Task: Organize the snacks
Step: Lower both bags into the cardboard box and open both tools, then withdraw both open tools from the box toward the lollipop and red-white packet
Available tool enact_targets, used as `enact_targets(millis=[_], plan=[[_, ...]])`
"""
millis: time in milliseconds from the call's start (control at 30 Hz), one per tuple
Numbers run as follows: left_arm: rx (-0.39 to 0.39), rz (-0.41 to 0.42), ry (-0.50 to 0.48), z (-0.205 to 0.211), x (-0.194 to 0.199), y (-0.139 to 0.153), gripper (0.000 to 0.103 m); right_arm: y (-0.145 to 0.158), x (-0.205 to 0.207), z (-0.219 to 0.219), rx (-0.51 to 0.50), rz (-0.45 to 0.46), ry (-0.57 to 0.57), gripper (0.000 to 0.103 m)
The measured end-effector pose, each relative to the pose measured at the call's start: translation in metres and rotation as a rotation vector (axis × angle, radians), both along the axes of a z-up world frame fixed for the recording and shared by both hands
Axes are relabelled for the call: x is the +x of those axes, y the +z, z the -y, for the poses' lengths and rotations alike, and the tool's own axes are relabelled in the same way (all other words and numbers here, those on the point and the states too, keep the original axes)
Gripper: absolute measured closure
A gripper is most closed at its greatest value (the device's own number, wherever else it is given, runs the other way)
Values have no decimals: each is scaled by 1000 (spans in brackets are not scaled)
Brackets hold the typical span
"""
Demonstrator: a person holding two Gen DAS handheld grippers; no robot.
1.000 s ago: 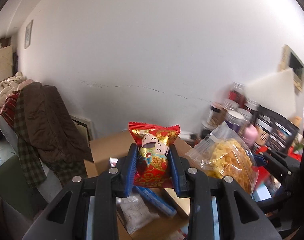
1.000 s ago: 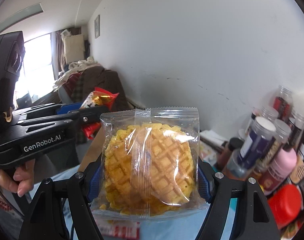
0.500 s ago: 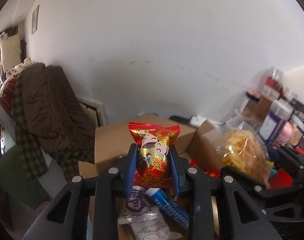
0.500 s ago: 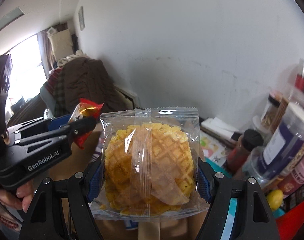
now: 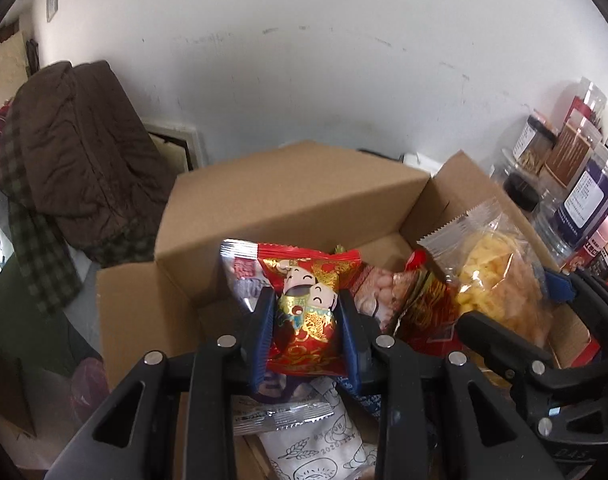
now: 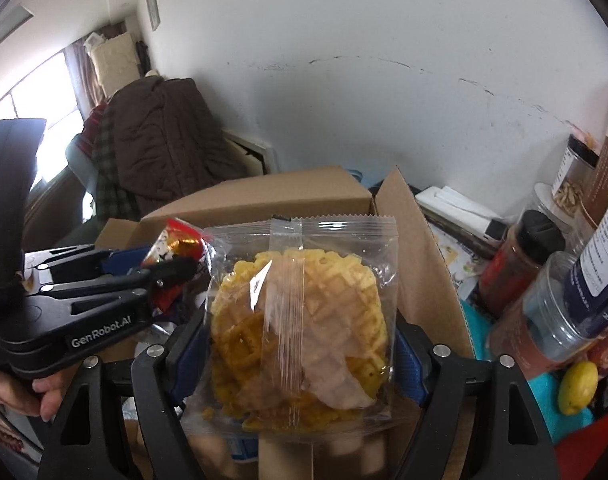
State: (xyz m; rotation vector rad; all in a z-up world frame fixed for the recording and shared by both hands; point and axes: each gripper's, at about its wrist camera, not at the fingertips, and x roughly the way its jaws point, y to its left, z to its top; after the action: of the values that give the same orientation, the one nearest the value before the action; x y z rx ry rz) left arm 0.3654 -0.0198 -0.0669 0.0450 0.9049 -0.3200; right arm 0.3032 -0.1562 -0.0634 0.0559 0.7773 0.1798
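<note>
1. Gripping a red and gold snack packet [image 5: 309,320], the left hand-held gripper [image 5: 307,328] is keeping its blue pads pressed narrowly against the packet's two sides, above the open cardboard box [image 5: 288,200].
2. Holding a clear bag with a yellow waffle-pattern cake [image 6: 300,312] between its blue pads, the right hand-held gripper [image 6: 300,356] is opening its jaws at this moment; whether the pads are pressing on the bag's edges or only touching them cannot be told.
3. Showing in the left wrist view, the same clear bag is hanging at the right side of the box, just beside the red packet.
4. Curling under the left gripper's black handle, a person's fingers [image 6: 44,390] are showing at the near left edge of the right wrist view.
5. Lying inside the box below the grippers are more snack packets, among them a silver-edged one [image 5: 280,416] and a white one with line drawings [image 5: 316,448].
6. Standing to the right of the box are jars and bottles [image 6: 576,280], with a small yellow lemon-shaped thing [image 6: 578,386] nearer.
7. Hanging at the far left, near the white wall, is a brown quilted coat [image 5: 84,152].
</note>
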Motion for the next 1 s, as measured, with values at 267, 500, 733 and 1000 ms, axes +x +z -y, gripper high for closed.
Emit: enact_targets(millis=[267,500,733,1000], plan=[[42,-50,11,6,5,-8,72,-1,-1,-2,8,-24,5,11],[82,-31,36,6,0,2,67,6,-8,-2,-37,-7,-17,11],[77,43,59,1,-19,36,39,28,-24,0,-55,23,-36,11],[49,139,85,-18,-50,93,39,77,-56,-8,-81,112,-38,11]])
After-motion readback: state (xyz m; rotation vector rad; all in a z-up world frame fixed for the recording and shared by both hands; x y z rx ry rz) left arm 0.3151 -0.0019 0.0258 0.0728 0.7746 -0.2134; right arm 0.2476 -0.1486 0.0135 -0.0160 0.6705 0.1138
